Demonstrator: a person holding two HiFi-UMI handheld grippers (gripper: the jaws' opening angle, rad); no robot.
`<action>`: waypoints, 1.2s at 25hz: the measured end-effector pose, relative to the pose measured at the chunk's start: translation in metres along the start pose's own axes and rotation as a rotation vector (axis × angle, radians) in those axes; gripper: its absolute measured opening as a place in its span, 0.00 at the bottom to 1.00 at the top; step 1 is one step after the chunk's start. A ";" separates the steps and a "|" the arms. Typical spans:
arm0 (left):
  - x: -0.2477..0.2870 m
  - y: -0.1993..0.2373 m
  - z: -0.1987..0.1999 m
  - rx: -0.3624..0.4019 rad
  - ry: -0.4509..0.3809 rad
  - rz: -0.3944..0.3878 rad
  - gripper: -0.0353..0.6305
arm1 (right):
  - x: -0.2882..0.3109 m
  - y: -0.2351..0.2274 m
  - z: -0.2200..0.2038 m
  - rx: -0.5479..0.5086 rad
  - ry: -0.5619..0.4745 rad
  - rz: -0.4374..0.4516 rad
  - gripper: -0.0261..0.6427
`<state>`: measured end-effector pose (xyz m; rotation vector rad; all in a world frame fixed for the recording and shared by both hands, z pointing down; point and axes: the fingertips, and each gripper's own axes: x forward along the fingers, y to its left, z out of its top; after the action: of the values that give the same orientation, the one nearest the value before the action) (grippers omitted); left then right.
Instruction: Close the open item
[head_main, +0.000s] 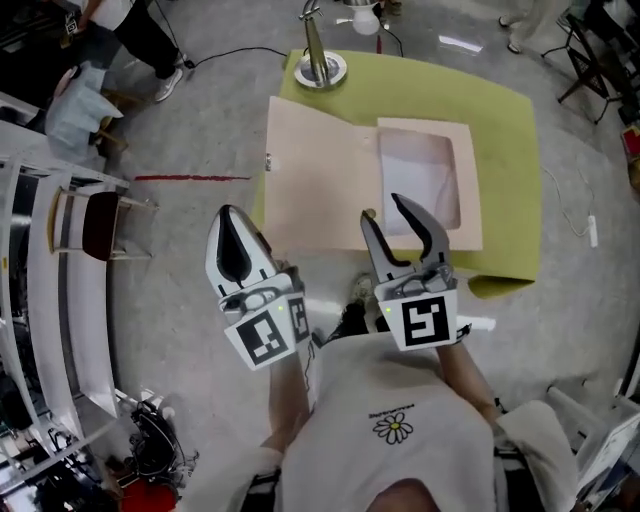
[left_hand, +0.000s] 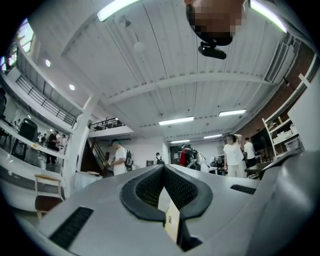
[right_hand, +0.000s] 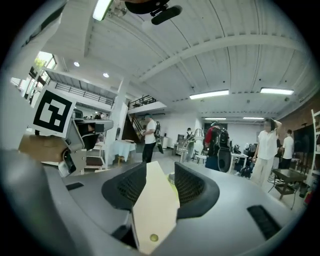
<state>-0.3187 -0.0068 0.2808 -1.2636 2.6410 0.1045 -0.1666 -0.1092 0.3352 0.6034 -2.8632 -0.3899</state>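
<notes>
The pale folder (head_main: 320, 180) lies opened flat on the green-covered worktop (head_main: 500, 150), its windowed leaf towards the worktop's right side. A lamp base (head_main: 320, 68) stands at the worktop's far edge. The right gripper (head_main: 381, 207) is above the worktop's near edge, jaws wide, with the folder's near edge showing between them but not pressed. The left gripper (head_main: 231, 222) is off the worktop's near-left corner, its jaws together at the tips.
</notes>
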 end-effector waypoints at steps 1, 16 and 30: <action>-0.003 0.008 -0.004 0.002 0.007 0.017 0.07 | 0.006 0.009 -0.002 -0.004 0.005 0.023 0.25; -0.053 0.085 -0.038 0.026 0.098 0.218 0.07 | 0.060 0.141 -0.035 -0.037 0.074 0.343 0.29; -0.073 0.106 -0.043 0.017 0.129 0.273 0.07 | 0.091 0.180 -0.062 -0.101 0.141 0.337 0.28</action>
<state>-0.3630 0.1089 0.3362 -0.9267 2.9057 0.0442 -0.2999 -0.0014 0.4583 0.1195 -2.7196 -0.4145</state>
